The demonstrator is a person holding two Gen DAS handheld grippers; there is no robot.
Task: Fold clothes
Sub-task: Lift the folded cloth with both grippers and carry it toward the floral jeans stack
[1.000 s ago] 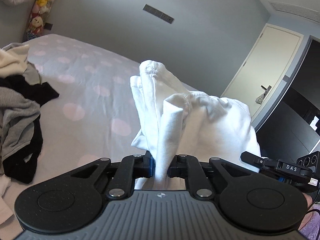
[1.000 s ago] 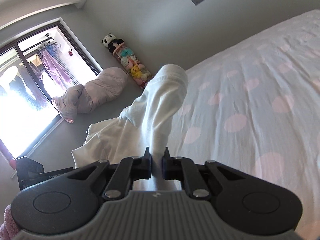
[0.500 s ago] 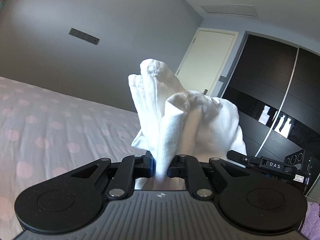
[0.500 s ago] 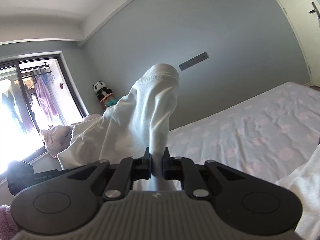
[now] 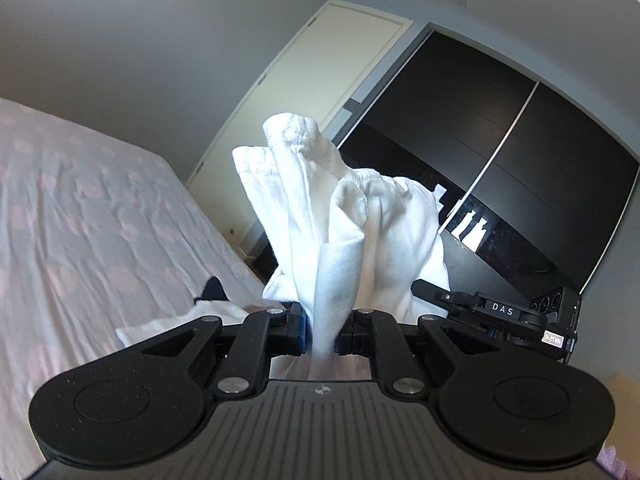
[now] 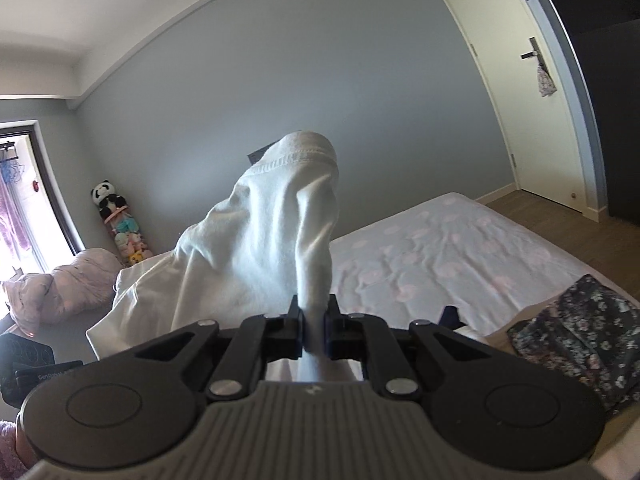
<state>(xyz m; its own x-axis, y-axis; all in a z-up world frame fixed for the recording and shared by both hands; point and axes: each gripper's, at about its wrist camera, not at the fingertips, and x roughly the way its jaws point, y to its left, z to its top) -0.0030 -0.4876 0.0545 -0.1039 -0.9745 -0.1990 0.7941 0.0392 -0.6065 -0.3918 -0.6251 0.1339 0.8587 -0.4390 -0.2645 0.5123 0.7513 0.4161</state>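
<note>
Holding one bunched white cotton garment (image 5: 352, 232) clear above the pink-dotted bed sheet (image 5: 92, 224), we judge the fold barely begun: the cloth is lifted but not yet spread or creased. Our left tool (image 5: 322, 330) is clamped on one gathered edge, our right tool (image 6: 314, 330) on another (image 6: 276, 240). Both point slightly downward over the bed, where a dark floral cloth (image 6: 576, 332) lies at its near corner.

Both grippers swing round with the white shirt (image 5: 344, 240): the clothes pile drops out of the left view, the black wardrobe (image 5: 500, 152) shows at 2 o'clock, and the right view now catches a floral garment (image 6: 580, 332) at 4 o'clock.
</note>
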